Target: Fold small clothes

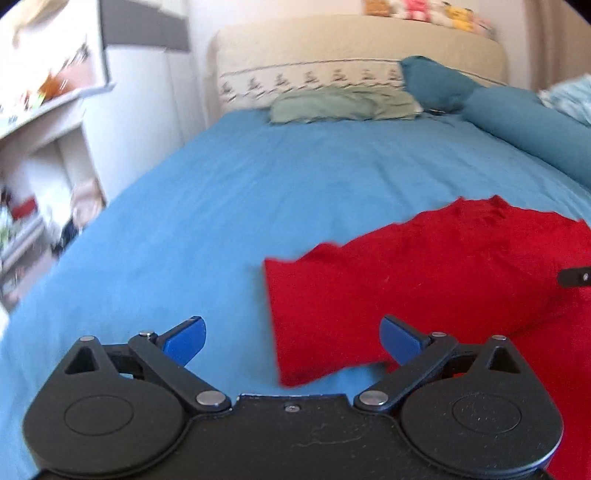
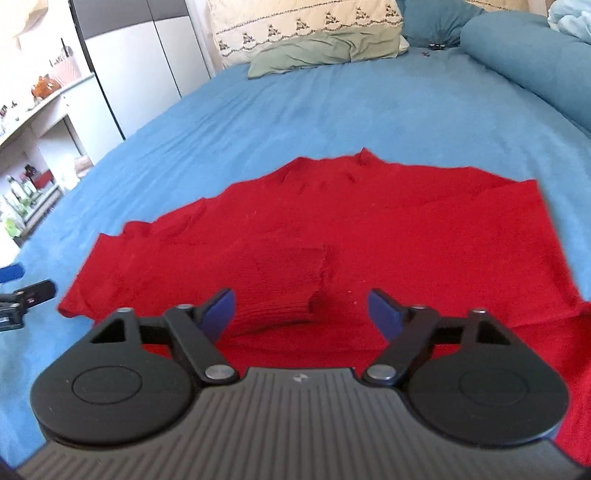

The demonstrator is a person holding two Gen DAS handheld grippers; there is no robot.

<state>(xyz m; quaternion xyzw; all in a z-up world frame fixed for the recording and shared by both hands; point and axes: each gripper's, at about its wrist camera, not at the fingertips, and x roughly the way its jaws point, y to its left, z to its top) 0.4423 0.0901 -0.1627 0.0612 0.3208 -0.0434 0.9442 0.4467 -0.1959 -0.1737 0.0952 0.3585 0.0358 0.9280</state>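
A red garment [image 2: 369,236] lies spread on the blue bed sheet [image 2: 332,110], with a darker folded patch near its middle. It also shows in the left wrist view [image 1: 424,280] on the right, one sleeve end pointing left. My left gripper [image 1: 293,338] is open and empty, just over the sheet at the sleeve's lower left corner. My right gripper [image 2: 301,314] is open and empty, low over the near middle of the garment. The left gripper's tip shows at the left edge of the right wrist view [image 2: 22,295].
Pillows [image 2: 306,33] and a green cloth [image 2: 321,51] lie at the head of the bed. A rolled blue duvet [image 2: 535,62] runs along the right side. White shelves and a cabinet [image 2: 55,110] stand left of the bed.
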